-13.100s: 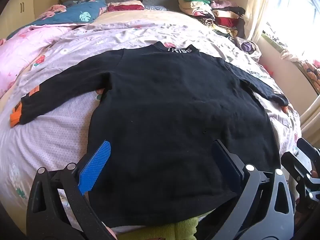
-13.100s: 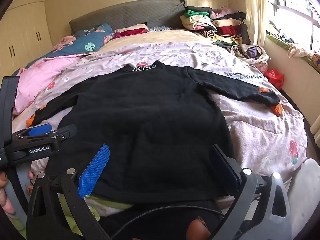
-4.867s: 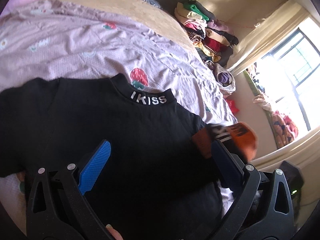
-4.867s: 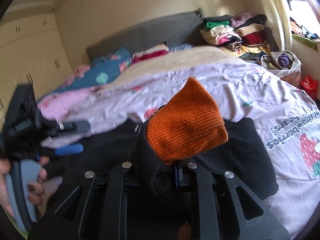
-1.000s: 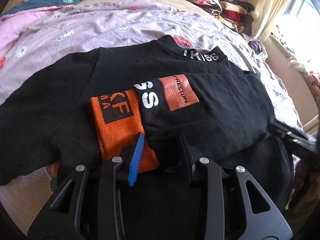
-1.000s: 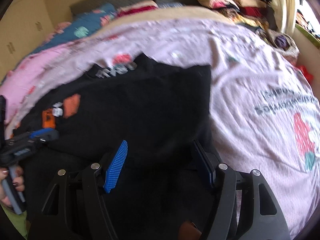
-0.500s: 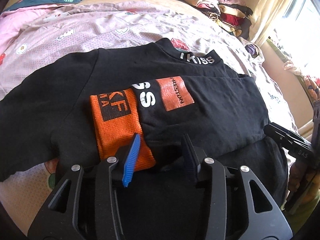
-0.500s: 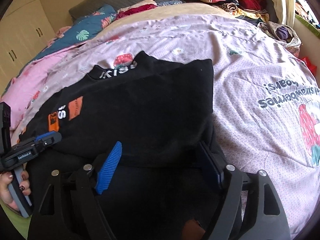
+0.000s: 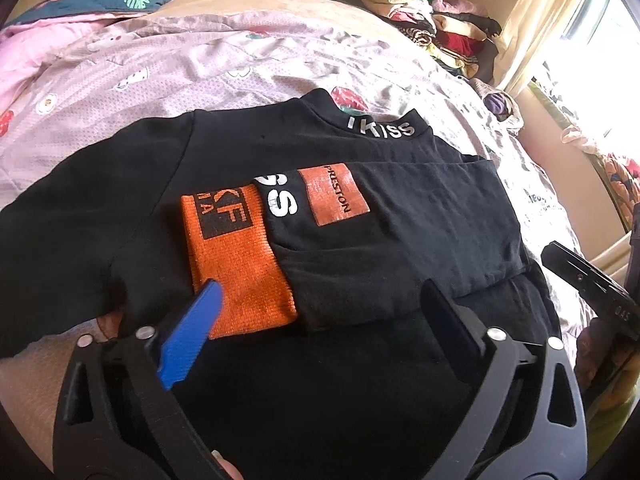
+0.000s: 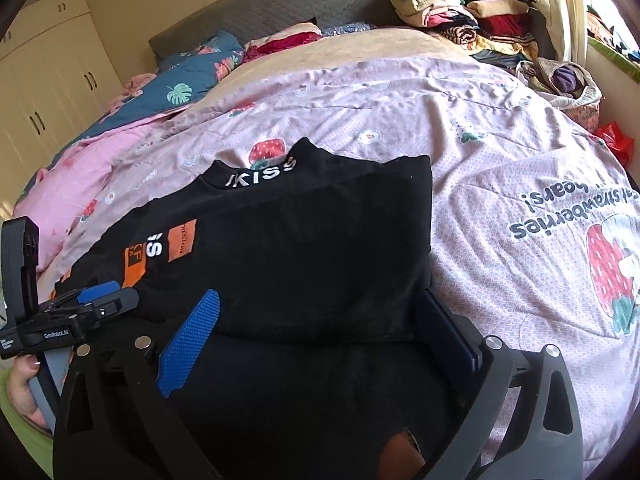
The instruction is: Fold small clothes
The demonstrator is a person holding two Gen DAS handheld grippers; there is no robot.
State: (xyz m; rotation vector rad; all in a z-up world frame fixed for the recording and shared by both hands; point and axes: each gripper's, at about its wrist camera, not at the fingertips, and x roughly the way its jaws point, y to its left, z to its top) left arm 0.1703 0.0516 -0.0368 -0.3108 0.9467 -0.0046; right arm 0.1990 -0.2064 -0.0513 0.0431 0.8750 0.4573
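A black sweater with "KISS" on its collar lies flat on the bed. One sleeve is folded across its chest and ends in an orange cuff. My left gripper hovers over the cuff end. Its jaws are opening wide, the cuff and sleeve lie loose between them, and the pads press nothing. My right gripper hangs over the sweater at its folded shoulder side. Its jaws are opening too, with cloth under the gap but not pinched. The left gripper also shows at the left of the right wrist view.
The pink strawberry bedspread surrounds the sweater. A stack of folded clothes sits by the headboard at the right. Blue leaf-print bedding and a pink quilt lie on the left, cupboards beyond. A curtain hangs at the right.
Both grippers' jaws have spread from fairly narrow to wide, so the folded sleeve lies free on the chest. The right gripper has lifted a little; the sweater has not shifted.
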